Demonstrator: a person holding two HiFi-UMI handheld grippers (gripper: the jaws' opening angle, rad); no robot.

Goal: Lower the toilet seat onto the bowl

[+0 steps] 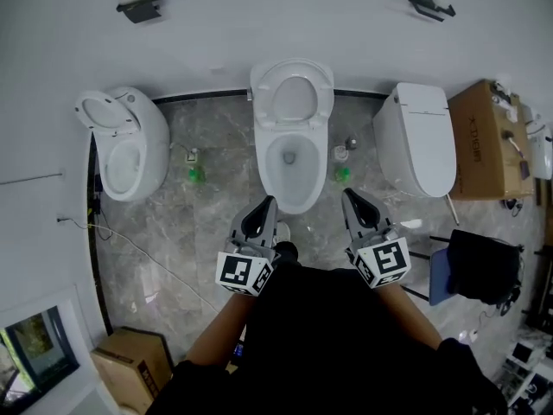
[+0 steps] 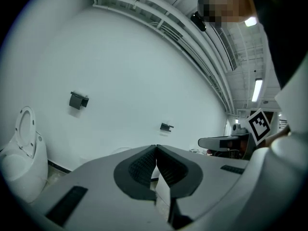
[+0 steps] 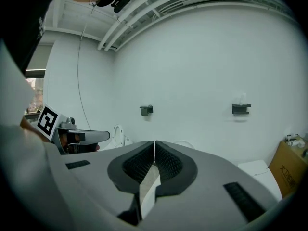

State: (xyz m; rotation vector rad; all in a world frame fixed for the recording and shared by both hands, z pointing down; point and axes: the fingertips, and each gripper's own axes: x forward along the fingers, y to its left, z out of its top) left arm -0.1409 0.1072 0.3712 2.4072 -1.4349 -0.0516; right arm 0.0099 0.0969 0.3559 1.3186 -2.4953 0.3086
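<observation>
The toilet (image 1: pixel 292 167) before me is white, its seat (image 1: pixel 264 102) white too, against a white wall (image 1: pixel 285 15). The floor (image 1: pixel 207 232) is grey with pale marble veining. My left gripper (image 1: pixel 266 200) and right gripper (image 1: pixel 347 194) are grey with black ribbed pads (image 2: pixel 140 167), and their cubes (image 1: pixel 243 273) carry black-and-white squares. The box (image 1: pixel 484 137) is brown. My top (image 1: pixel 328 335) is black.
</observation>
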